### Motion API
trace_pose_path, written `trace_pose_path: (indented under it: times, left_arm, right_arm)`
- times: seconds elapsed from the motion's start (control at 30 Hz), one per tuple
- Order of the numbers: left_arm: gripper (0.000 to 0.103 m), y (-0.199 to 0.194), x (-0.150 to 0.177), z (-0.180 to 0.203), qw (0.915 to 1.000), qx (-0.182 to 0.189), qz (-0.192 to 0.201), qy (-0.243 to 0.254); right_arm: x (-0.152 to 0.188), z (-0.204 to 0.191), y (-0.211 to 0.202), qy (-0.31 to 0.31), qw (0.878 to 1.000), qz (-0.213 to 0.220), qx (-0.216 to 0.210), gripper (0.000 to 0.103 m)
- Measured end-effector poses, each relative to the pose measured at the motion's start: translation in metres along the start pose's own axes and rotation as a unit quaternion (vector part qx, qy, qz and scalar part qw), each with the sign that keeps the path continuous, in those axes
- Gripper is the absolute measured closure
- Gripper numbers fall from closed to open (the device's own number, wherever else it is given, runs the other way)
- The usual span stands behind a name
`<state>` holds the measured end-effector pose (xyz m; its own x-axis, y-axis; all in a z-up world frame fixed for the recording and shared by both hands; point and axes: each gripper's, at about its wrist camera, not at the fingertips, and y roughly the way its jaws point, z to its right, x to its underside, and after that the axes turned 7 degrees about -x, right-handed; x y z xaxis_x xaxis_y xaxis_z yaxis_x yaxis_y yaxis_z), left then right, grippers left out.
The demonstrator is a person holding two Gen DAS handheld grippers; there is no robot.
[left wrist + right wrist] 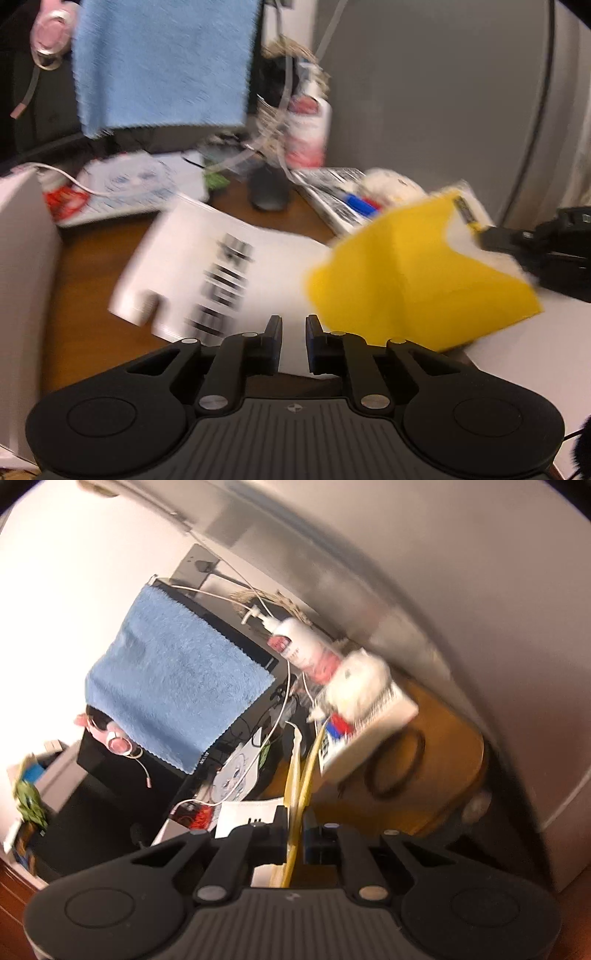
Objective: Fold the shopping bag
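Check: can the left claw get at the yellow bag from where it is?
Probably yes. The left claw is open with nothing between its fingers, and the yellow bag, held up by the right claw, hangs just to its right with no obstacle between. Motion blur hides the exact gap.

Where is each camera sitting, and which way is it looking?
Left wrist: sits on the left gripper, looking forward and down at a wooden desk with a white printed sheet; its own fingers stand apart with nothing between them, and the right gripper holds the yellow bag.
Right wrist: sits on the right gripper, tilted, looking along the bag's edge pinched between its fingers.
Both views share the bag, the blue towel and the pump bottle.
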<state>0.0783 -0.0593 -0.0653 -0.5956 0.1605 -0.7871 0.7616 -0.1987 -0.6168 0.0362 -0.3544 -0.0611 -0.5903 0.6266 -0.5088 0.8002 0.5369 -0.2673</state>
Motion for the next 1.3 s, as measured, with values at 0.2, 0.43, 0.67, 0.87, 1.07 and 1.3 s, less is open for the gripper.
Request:
trace_pose_path:
  times: [0.2,0.43,0.67,0.87,1.07,1.3]
  left_arm:
    - [0.094,0.023,-0.012,-0.038,0.9982,-0.058,0.008,-0.009]
    - [0.099,0.055,-0.008,-0.05,0.999,-0.035,-0.026,-0.009]
    - [0.101,0.055,0.003,-0.053,0.9982,-0.015,-0.046,-0.035]
    - [0.101,0.049,0.009,-0.053,0.9956,0.024,-0.061,-0.068]
    - [0.101,0.048,0.012,-0.058,0.9931,0.043,-0.059,-0.092]
    - [0.101,0.047,0.014,-0.058,0.9928,0.044,-0.055,-0.097]
  right_arm:
    - [-0.018,-0.017,0.004,-0.038,0.999,-0.027,0.004,0.096]
    - [-0.03,-0.035,0.011,-0.072,0.997,-0.039,0.002,0.096]
    - [-0.04,-0.053,0.02,-0.086,0.996,-0.033,-0.016,0.096]
    - [-0.038,-0.076,0.051,-0.099,0.992,-0.05,-0.054,0.096]
    - [-0.011,-0.078,0.111,-0.08,0.986,-0.119,-0.081,0.096]
    - [0.018,-0.062,0.157,-0.028,0.979,-0.162,-0.12,0.089]
